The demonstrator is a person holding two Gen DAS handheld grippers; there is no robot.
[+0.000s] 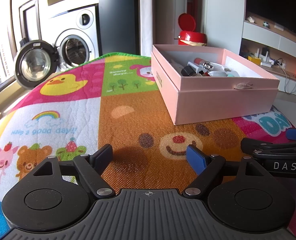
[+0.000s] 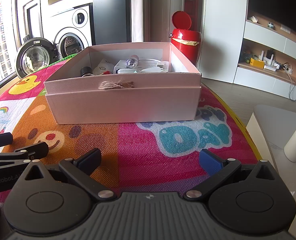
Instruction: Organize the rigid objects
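Note:
A pink cardboard box stands on a colourful cartoon mat. Inside it lie several small rigid items: a black cap, a shiny metal piece, white plastic parts. My left gripper hovers open over the mat, short of the box, with nothing between its fingers. My right gripper is open too and empty, facing the box's front wall with its twine tab. Each gripper shows at the edge of the other's view.
A red lidded bin stands behind the box. A washing machine with its door open is at the far left. Shelves with clutter line the right wall. A white stool sits beside the mat's right edge.

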